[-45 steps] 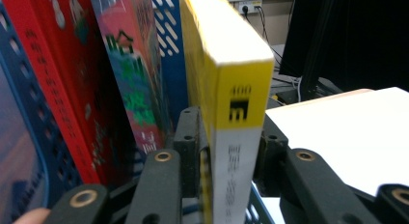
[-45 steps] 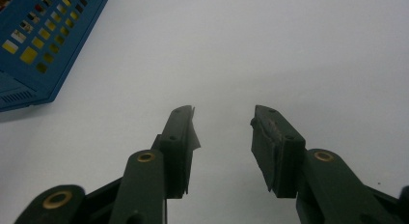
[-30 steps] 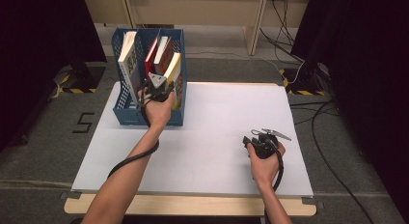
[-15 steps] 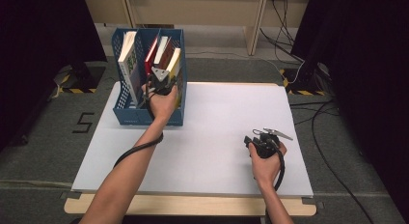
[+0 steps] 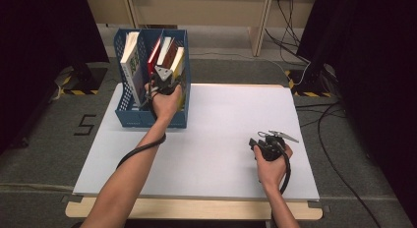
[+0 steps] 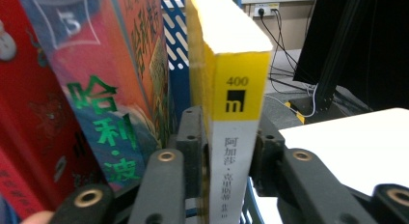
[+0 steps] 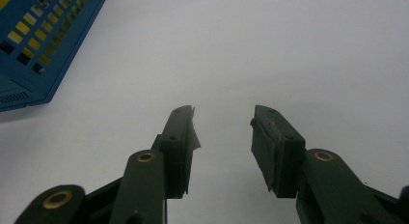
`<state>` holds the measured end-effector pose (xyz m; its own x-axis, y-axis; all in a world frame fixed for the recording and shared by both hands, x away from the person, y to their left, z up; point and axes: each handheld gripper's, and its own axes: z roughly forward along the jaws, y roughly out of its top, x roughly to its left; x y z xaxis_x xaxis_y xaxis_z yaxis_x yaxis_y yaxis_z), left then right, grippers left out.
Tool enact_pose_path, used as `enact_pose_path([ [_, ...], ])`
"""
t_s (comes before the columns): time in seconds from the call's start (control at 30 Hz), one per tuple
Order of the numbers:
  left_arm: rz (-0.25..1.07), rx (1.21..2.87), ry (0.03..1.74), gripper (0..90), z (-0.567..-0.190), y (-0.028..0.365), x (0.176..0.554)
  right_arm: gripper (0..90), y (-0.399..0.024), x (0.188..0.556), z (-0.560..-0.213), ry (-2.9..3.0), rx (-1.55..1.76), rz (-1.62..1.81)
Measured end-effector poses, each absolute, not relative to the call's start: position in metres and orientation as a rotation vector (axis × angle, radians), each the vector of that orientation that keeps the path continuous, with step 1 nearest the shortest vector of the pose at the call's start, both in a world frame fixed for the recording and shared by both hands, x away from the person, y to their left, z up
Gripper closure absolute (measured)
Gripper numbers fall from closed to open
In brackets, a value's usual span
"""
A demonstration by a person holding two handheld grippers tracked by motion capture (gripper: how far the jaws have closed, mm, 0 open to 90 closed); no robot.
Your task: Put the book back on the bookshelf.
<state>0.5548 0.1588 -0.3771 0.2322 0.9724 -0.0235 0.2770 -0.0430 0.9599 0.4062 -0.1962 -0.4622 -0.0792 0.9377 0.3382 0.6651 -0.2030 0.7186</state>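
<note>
In the high view, the blue file rack [image 5: 129,117] stands at the far left corner of the white table [image 5: 216,139], holding several upright books. The left gripper [image 5: 162,80] reaches into the rack's right compartment, at the yellow book [image 5: 178,61] that leans against the rack's right wall. The right gripper [image 5: 270,144] rests on the table well to the right of the rack and nearer the person, with nothing between its jaws.

In the left gripper view, the yellow book's spine [image 6: 238,137] stands between the two black jaws, just right of a red book [image 6: 96,89] in the rack. The jaws have just been opening; a slight gap seems to show at each pad, though the close view blurs it.

In the right gripper view, the right gripper [image 7: 223,137] gapes wide over bare table, with the rack's corner [image 7: 38,45] at upper left.
</note>
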Motion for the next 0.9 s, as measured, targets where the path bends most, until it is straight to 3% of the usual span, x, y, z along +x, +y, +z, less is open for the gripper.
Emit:
enact_pose_path([
  [0.3,0.899,1.511,1.212,74.2,-0.375,0.163,0.534,59.6,-0.194,0.405,-0.464,1.738,1.872,1.171],
  [0.9,0.902,1.530,1.215,73.5,-0.373,0.159,0.549,59.6,-0.197,0.404,-0.464,1.731,1.890,1.165],
])
